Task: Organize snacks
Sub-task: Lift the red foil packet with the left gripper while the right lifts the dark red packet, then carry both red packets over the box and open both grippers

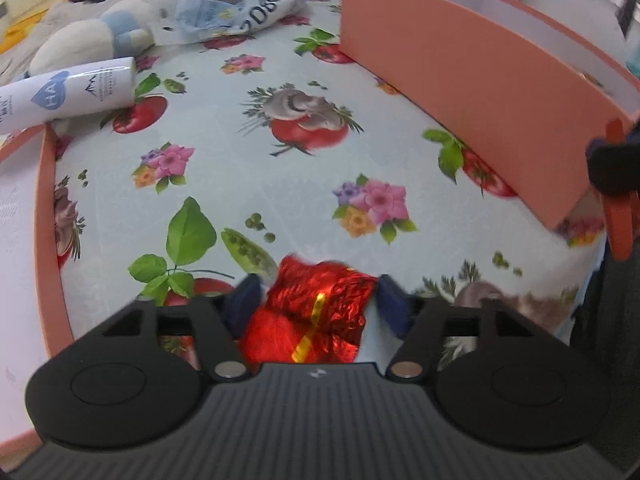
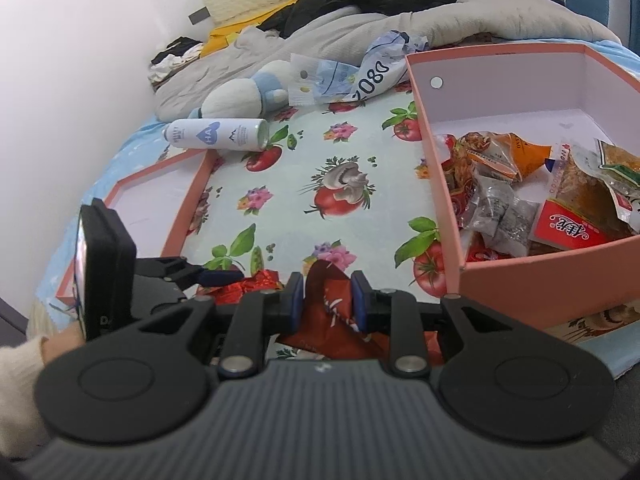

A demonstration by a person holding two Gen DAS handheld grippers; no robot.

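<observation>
My left gripper (image 1: 316, 300) is shut on a shiny red foil snack (image 1: 312, 316) with a gold stripe, held low over the flowered tablecloth. That snack also shows in the right wrist view (image 2: 244, 284), between the left gripper's fingers. My right gripper (image 2: 325, 300) is shut on a dark red snack packet (image 2: 328, 320). The pink box (image 2: 520, 280) stands to the right, holding several snack packets (image 2: 500, 208). In the left wrist view the pink box's outer wall (image 1: 480, 92) is at the right.
The pink box lid (image 2: 188, 200) lies at the left. A white bottle (image 2: 218, 134) lies on its side behind it. A plush toy (image 2: 240, 96), crumpled blue-white wrappers (image 2: 360, 72) and bedding are at the back. The flowered cloth (image 2: 320, 160) spans the middle.
</observation>
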